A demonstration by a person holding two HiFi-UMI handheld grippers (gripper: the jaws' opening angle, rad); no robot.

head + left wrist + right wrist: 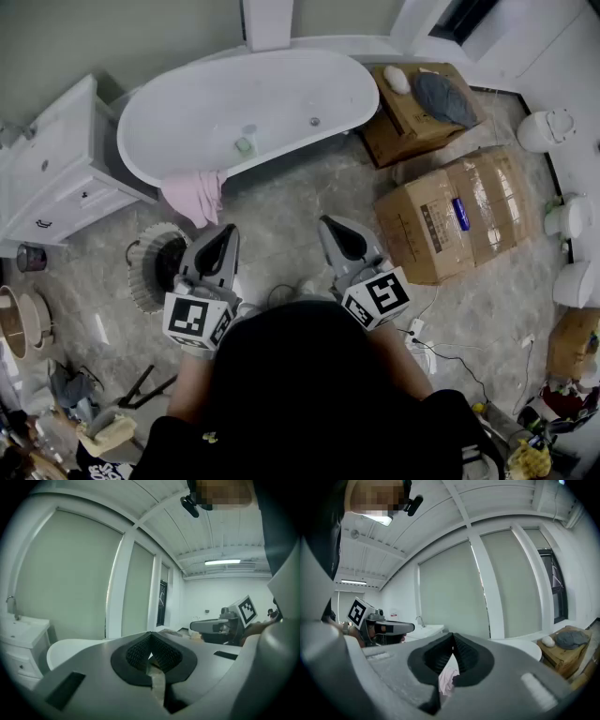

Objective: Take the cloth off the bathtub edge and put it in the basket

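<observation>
A pink cloth (195,195) hangs over the near left rim of the white bathtub (281,94). Below it on the floor stands a round woven basket (148,267), partly hidden by my left gripper (225,232). That gripper is shut and empty, its tips just below the cloth. My right gripper (330,225) is beside it, also shut and empty, pointing toward the tub. In the right gripper view the pink cloth (448,679) shows through the slit under the closed jaws (453,635). The left gripper view shows its closed jaws (151,633) and the tub (70,648) beyond.
A white vanity (56,169) stands left of the tub. Two cardboard boxes (459,216) (412,117) sit at the right, the far one with a grey cushion on it. White fixtures line the right wall. Cables (441,352) lie on the floor.
</observation>
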